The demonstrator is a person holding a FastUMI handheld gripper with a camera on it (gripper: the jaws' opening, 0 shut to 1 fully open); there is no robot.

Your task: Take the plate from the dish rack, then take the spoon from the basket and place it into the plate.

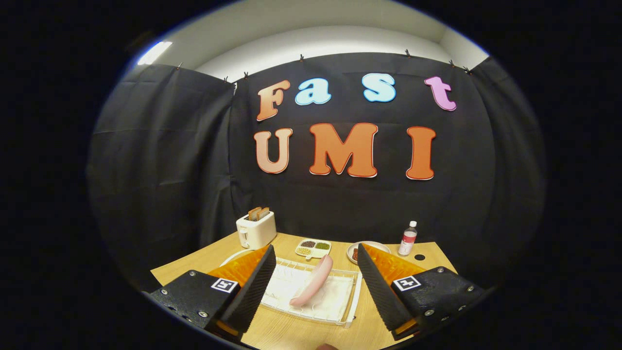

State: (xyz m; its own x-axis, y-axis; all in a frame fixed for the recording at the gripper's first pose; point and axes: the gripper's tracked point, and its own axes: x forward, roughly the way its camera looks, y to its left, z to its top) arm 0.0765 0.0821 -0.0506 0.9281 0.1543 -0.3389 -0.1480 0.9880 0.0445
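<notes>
We hold the gripper [316,287] level above the near table [291,335] edge, fingers wide apart, gripping nothing. Between and just beyond them, the pink plate [313,281] stands on edge in the white dish rack [335,304]. A bowl [354,250] at far right is partly hidden behind the right finger; we cannot make out a spoon.

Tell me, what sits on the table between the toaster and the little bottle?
In the gripper view, two dishes sit between the toaster and the bottle: a divided snack tray, then a small round plate. The open fingers flank the dish rack nearer the camera.
</notes>
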